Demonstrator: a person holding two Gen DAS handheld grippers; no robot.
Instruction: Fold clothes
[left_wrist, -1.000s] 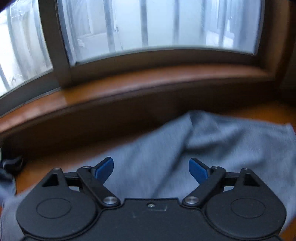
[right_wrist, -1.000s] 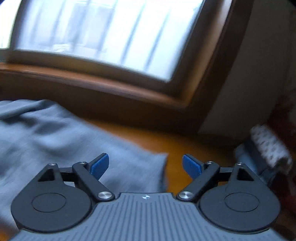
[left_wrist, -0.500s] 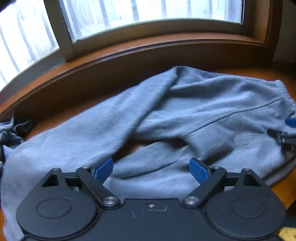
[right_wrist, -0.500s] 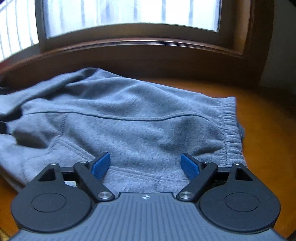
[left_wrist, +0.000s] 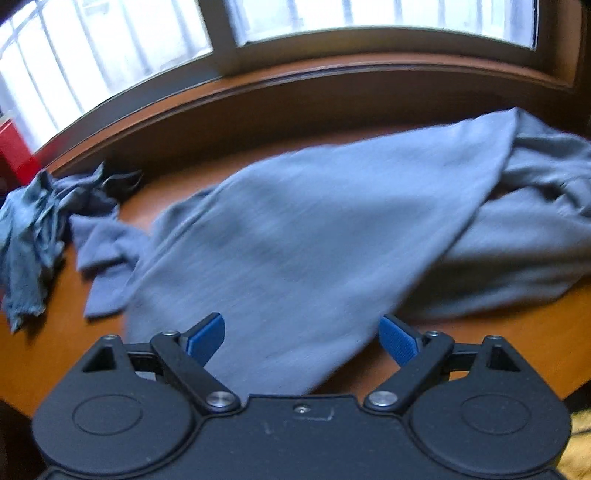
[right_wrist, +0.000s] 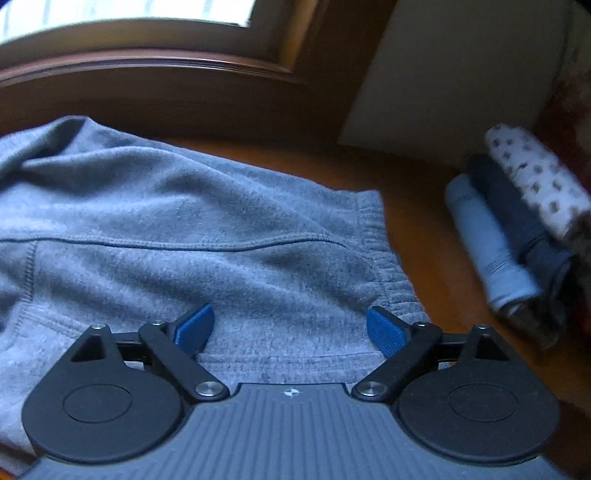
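Grey sweatpants (left_wrist: 314, 229): one, spread mid-frame on the surface (left_wrist: 517, 339).
Crumpled cloth (left_wrist: 33, 236): one, left edge.
Folded clothes (right_wrist: 517, 236): three, right edge.
Left hand-held gripper (left_wrist: 301, 338): spread wide, empty.
Right hand-held gripper (right_wrist: 290, 328): just widened, released, above the waistband.

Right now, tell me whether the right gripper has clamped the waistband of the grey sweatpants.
No: the right gripper stands wide open above the grey sweatpants, its blue pads clear of the ribbed waistband.
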